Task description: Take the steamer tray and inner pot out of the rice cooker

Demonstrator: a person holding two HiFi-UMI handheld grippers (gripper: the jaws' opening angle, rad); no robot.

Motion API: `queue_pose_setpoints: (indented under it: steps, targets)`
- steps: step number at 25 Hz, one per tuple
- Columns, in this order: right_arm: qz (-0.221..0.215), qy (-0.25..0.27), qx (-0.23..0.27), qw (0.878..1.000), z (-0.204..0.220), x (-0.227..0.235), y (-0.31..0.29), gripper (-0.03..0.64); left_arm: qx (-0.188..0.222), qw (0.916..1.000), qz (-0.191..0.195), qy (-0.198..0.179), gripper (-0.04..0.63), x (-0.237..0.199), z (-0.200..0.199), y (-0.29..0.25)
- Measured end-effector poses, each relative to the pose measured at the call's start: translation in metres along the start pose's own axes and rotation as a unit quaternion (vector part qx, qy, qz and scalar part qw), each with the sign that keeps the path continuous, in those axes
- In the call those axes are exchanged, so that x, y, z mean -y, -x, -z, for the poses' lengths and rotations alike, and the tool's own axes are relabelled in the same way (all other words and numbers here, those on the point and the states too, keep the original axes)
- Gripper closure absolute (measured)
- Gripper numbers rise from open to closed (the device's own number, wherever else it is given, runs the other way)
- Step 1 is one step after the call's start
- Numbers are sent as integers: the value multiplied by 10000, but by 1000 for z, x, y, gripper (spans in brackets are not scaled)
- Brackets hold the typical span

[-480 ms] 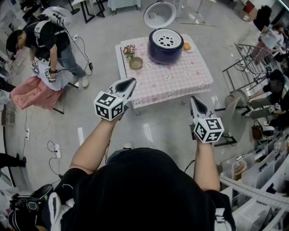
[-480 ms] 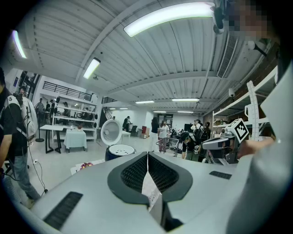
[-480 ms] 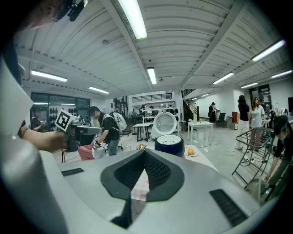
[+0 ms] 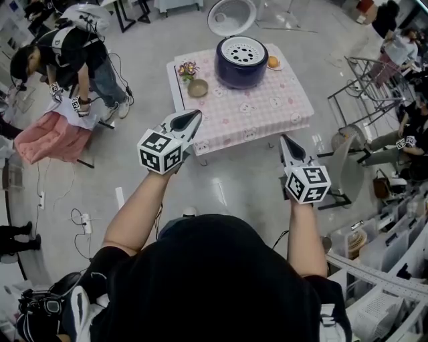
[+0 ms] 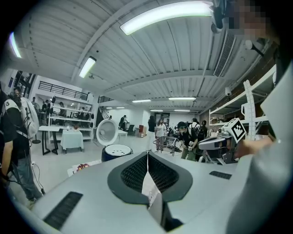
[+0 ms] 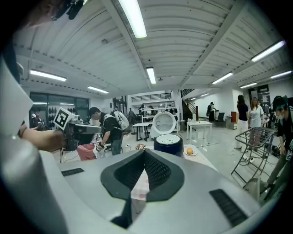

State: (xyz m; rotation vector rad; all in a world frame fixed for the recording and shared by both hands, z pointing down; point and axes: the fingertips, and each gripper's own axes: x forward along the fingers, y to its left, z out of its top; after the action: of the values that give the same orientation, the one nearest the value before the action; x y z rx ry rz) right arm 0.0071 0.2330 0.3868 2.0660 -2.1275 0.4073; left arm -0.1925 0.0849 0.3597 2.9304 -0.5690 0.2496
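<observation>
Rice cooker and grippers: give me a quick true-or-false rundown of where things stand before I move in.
1. The rice cooker has its lid open. True.
2. The steamer tray lies out on the table. False: it sits in the top of the cooker.
3. The left gripper and the right gripper both have their jaws together, with nothing between them. True.
4. In the head view, the orange is at the cooker's left. False: it is at the cooker's right; the bowl is at its left.
5. The left gripper touches the cooker. False: both grippers are short of the table's near edge.
</observation>
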Motion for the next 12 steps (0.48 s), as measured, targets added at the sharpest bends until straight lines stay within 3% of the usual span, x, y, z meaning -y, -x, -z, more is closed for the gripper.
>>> queue_pose_setpoints:
  steps: [12]
  targets:
    - [51,-64,216,9997,-3,20,11,607,-89,9999,64,-6,568,21,3,-23]
